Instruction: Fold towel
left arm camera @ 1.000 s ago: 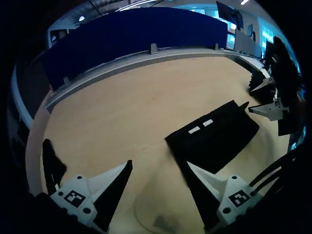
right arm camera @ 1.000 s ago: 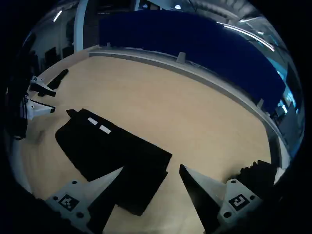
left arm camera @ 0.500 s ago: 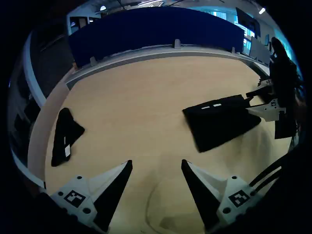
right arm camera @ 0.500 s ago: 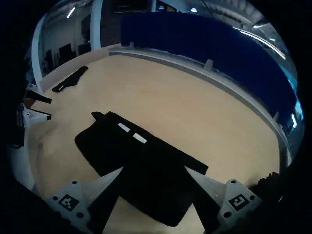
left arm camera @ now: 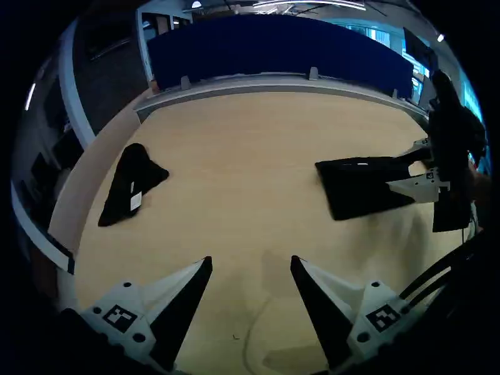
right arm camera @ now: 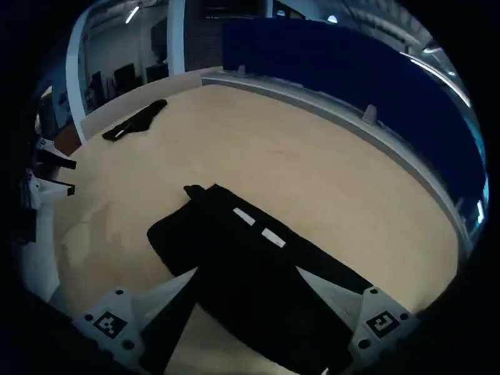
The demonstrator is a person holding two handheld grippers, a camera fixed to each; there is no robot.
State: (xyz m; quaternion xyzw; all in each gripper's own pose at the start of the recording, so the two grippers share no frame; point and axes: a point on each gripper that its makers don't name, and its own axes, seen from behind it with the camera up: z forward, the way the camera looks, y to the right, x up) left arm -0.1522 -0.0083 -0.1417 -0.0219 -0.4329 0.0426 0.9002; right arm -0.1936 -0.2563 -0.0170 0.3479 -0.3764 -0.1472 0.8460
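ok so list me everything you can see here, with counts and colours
table: one, light wood, under everything
partition: one, dark blue, along the table's far edge
towel: one, black, folded flat on the table, lying between the right gripper's fingers
labels: two, white, on the towel's top
second cloth: one, black with a white tag, bunched near the table's left edge
left gripper: one, white and black fingers, open over bare table
right gripper: one, white and black fingers, open, one finger on each side of the towel
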